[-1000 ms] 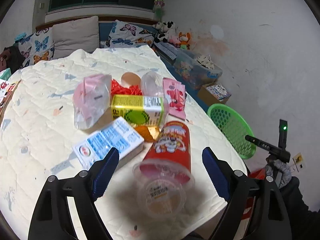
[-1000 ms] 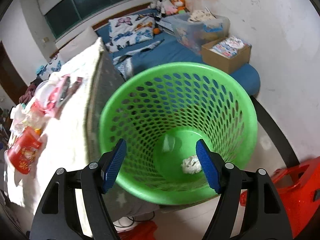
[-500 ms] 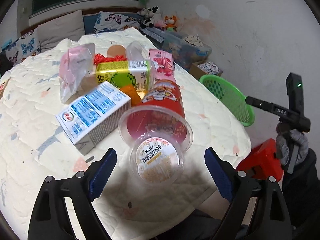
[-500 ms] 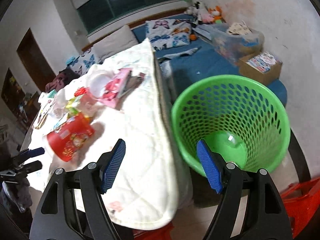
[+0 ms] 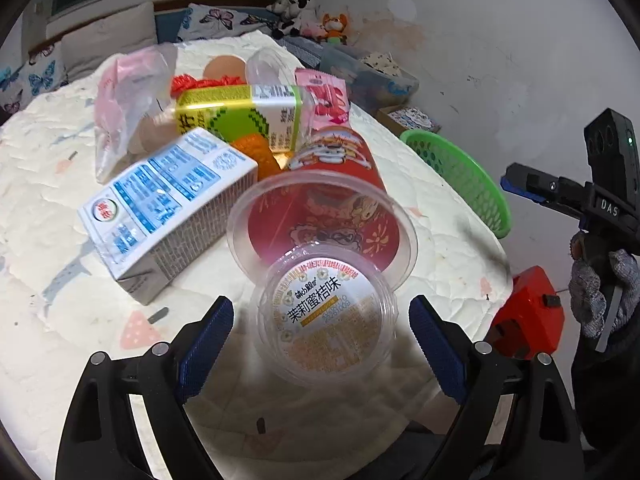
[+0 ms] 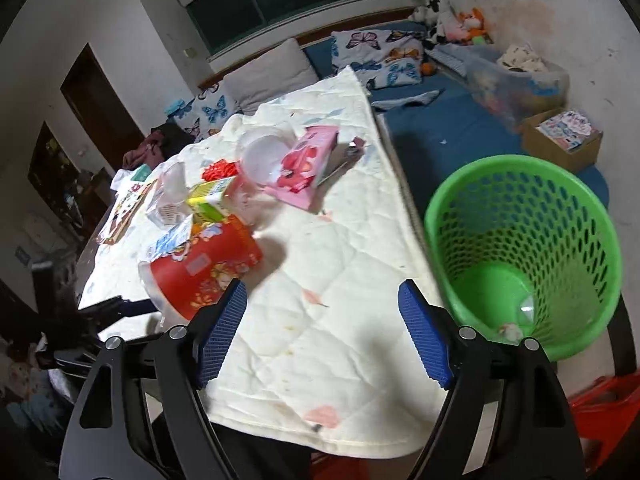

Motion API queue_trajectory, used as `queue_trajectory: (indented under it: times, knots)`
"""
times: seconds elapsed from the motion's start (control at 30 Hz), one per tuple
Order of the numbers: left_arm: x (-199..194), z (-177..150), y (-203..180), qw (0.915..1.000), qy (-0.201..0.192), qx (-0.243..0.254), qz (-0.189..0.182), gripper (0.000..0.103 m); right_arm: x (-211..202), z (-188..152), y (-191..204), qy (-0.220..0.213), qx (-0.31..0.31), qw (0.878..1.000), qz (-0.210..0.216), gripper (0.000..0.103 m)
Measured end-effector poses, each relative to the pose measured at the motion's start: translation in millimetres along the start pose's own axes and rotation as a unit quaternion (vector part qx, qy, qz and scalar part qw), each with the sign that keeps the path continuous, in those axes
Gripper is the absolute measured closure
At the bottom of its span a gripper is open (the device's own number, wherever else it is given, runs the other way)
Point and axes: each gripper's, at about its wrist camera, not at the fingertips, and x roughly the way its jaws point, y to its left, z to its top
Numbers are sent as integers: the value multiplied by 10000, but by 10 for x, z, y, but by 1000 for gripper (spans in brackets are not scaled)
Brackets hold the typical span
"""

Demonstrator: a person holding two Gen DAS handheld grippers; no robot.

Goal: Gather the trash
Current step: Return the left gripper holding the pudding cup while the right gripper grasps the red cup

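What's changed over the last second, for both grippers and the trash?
The left gripper has come down over the clear jelly cup, jaws open either side, not gripping. The right gripper, empty, its jaws just opening, swung from above the green basket toward the quilted table. The red tub, milk carton and basket's white scrap stayed put.

The right gripper (image 6: 322, 328), its jaws just opening with nothing between them, hangs over the quilted table (image 6: 340, 248); a green basket (image 6: 524, 256) stands at right, a red cup (image 6: 200, 268) lies at left.
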Motion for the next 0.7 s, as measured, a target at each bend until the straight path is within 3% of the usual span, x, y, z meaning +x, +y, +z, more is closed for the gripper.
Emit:
queue_trajectory:
  times: [0.3, 0.47, 0.7]
  knots:
    - [122, -18, 7, 9998, 80, 75, -169, 17, 228, 96, 233, 429, 297, 9970, 563, 21]
    - [97, -45, 26, 9998, 21, 11, -220, 31, 384, 148, 349, 619, 601, 9931, 796, 19]
    - [-19, -125, 69, 9998, -74, -33, -183, 36, 660, 212, 401, 984, 1335, 9801, 1095, 19]
